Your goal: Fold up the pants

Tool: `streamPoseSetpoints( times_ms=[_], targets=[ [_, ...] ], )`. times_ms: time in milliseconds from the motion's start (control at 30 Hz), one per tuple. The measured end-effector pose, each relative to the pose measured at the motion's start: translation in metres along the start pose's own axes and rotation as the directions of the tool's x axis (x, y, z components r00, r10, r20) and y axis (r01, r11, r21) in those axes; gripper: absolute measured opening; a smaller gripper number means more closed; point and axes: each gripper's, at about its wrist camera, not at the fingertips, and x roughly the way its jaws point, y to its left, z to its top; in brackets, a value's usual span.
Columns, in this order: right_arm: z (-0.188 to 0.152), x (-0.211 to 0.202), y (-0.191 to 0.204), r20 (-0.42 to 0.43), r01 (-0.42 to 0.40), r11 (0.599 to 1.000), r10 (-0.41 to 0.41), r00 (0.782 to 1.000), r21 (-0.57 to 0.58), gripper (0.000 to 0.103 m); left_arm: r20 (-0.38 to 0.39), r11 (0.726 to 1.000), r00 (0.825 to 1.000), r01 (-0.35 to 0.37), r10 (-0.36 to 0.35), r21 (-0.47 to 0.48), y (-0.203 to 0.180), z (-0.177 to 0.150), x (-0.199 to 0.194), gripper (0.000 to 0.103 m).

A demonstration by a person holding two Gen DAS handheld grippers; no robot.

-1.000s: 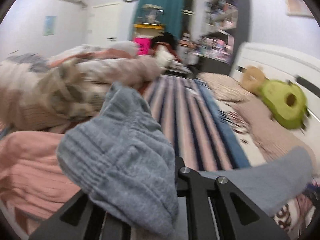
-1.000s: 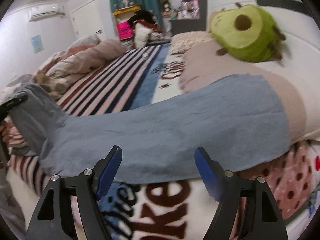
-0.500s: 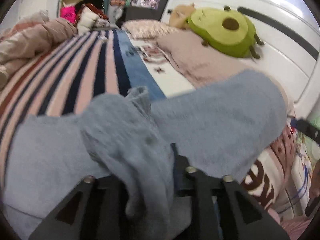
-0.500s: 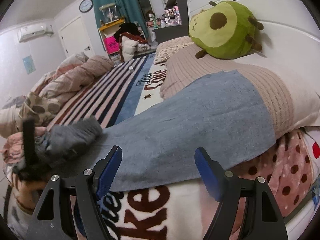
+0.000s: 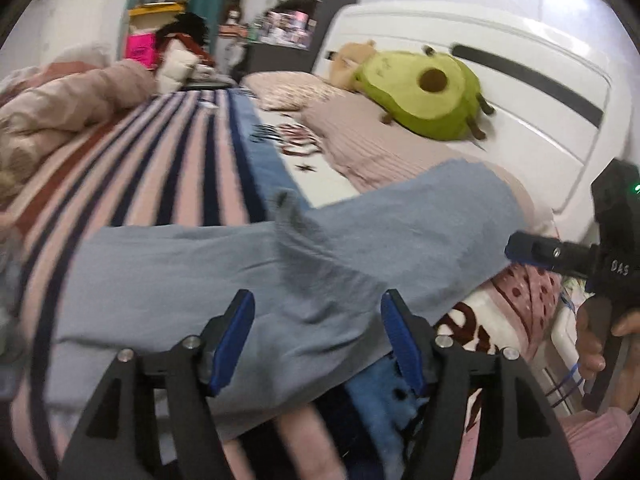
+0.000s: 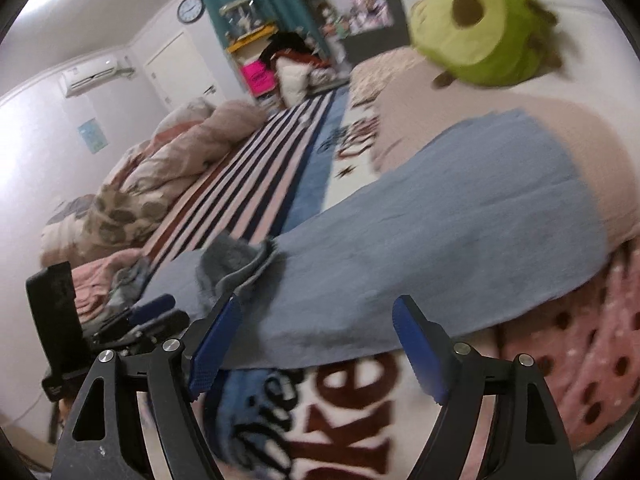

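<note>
While the grey pants (image 5: 224, 264) lie spread across the striped blanket (image 5: 160, 160), far leg end reaching the pink pillow (image 5: 360, 144), a bunched end sits folded on top mid-cloth. Left gripper (image 5: 316, 336) jaws are opening, released, cloth below them. Right gripper (image 6: 316, 344) also opening, empty, at the pants' near edge. Avocado plush (image 6: 480, 32) far right.
</note>
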Motion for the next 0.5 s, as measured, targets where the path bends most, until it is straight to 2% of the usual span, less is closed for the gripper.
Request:
streamPoseSetpoints(
  times_ms=[167,300,400,500],
  targets=[
    [0.008,0.040,0.026,-0.111,-0.045,0.998,0.041,0.993,-0.032,0.081,0.055,0.993,0.992,-0.114,0.116,-0.032,0.035,-0.006,-0.038,0.067],
    [0.005,0.081,0.047,-0.195,-0.077,0.996,0.067,0.978,-0.043,0.084,0.050,0.983,0.984,-0.166,0.171,-0.080,0.067,-0.015,-0.047,0.068],
    [-0.002,0.107,0.062,-0.244,-0.081,0.995,0.066,0.968,-0.054,0.084,0.047,0.979,0.983,-0.170,0.176,-0.110,0.088,-0.021,-0.048,0.068],
    [-0.006,0.128,0.069,-0.278,-0.049,0.997,0.032,0.960,-0.052,0.084,0.057,0.980,0.986,-0.149,0.158,-0.128,0.102,-0.025,-0.047,0.068]
  ],
)
